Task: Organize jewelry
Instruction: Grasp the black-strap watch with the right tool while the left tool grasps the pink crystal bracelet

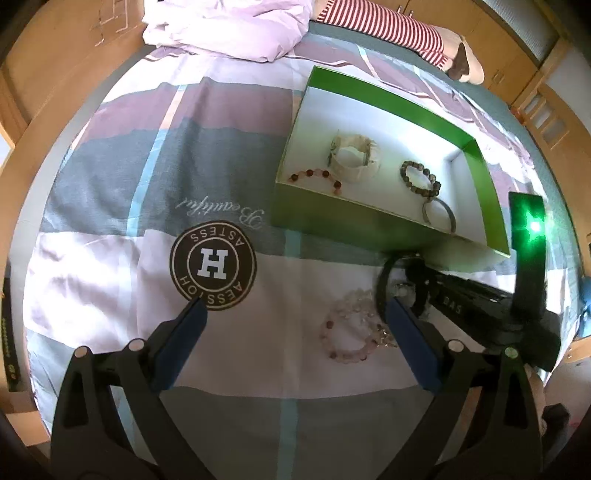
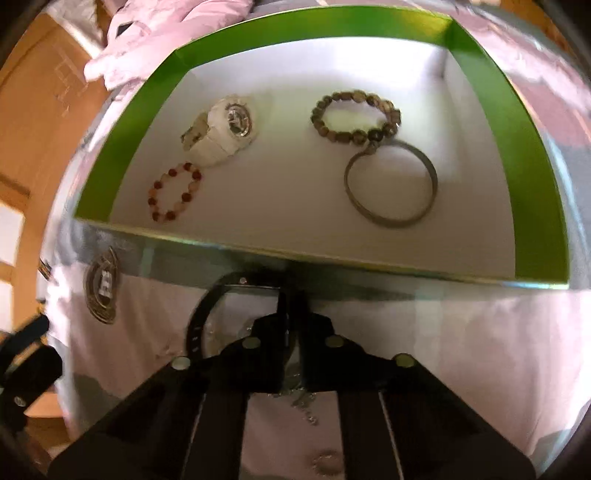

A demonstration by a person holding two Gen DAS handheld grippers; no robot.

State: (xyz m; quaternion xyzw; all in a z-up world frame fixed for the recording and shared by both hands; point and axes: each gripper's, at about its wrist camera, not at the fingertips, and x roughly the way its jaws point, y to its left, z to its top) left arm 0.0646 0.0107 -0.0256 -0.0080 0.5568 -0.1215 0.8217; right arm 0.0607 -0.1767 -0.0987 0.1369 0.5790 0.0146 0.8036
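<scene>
A green box (image 1: 369, 229) with a white inside lies on the bed; it also shows in the right wrist view (image 2: 122, 147). In it lie a white watch (image 2: 221, 129), a red bead bracelet (image 2: 173, 192), a brown bead bracelet (image 2: 354, 114) and a metal bangle (image 2: 391, 184). My right gripper (image 2: 291, 325) is shut on a black watch (image 2: 201, 317) just in front of the box's near wall; in the left wrist view it is the black tool (image 1: 461, 302) beside the watch (image 1: 388, 284). My left gripper (image 1: 295, 310) is open, with a pink bead bracelet (image 1: 351, 336) on the sheet between its fingers.
The bed has a checked sheet with a round brown H badge (image 1: 213, 266). A crumpled pink quilt (image 1: 229, 26) and a striped plush toy (image 1: 388, 26) lie at the far end. Wooden cupboards stand around the bed.
</scene>
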